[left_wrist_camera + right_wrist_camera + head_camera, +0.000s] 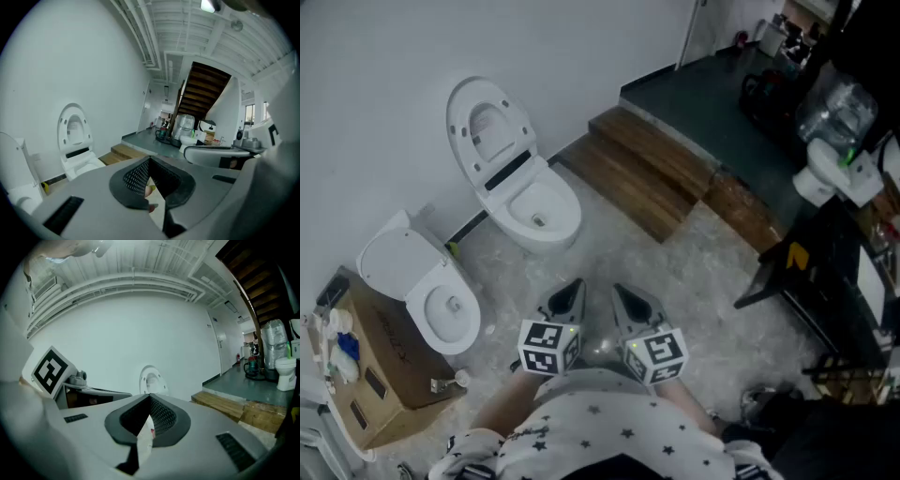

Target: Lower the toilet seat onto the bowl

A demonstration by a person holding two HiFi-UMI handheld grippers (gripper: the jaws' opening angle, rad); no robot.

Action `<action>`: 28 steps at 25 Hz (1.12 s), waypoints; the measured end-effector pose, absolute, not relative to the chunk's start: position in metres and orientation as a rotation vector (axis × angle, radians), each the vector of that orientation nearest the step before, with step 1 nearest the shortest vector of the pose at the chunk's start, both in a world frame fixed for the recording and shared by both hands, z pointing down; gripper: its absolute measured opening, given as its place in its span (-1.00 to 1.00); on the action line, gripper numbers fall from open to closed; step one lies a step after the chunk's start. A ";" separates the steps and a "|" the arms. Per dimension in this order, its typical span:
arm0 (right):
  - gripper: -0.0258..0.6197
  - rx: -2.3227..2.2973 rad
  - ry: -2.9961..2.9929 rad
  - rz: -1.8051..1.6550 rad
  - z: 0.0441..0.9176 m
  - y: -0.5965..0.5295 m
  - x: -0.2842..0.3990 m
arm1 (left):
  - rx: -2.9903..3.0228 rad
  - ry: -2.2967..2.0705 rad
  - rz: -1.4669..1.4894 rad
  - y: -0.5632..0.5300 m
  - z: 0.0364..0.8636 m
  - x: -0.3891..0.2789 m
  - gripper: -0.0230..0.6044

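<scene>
A white toilet stands against the wall with its seat and lid (490,128) raised upright over the open bowl (540,212). Both grippers hover side by side over the floor in front of it, well short of the bowl. My left gripper (574,291) is shut with nothing in it. My right gripper (622,294) is shut and empty too. In the left gripper view the raised seat (74,130) shows at the left beyond the closed left gripper (149,162). In the right gripper view the raised seat (151,380) rises just above the closed right gripper (149,398).
A second white toilet (429,289) stands at the left next to a cardboard box (380,380). Wooden steps (645,169) lead up to a dark platform (712,94) at the back right. A black rack (834,281) and a third toilet (830,173) stand at the right.
</scene>
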State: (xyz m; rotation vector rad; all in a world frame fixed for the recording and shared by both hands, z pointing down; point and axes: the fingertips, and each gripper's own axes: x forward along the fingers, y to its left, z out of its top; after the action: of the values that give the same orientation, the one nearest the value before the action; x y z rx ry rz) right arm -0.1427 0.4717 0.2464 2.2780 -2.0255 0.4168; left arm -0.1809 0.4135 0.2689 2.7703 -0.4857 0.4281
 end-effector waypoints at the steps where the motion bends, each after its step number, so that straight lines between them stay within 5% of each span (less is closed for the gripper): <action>1: -0.91 2.300 -2.020 0.413 0.244 0.476 -0.143 | 2.787 -0.487 0.431 0.417 0.267 -0.185 -0.93; 28: -0.91 2.218 -2.160 0.493 0.242 0.382 -0.184 | 2.745 -0.736 0.433 0.314 0.270 -0.253 -0.93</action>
State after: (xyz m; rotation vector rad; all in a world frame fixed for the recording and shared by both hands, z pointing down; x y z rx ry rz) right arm -0.1843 0.3822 0.2419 2.2179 -2.1605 0.4927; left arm -0.2534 0.3144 0.2701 2.7449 -0.7364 0.4325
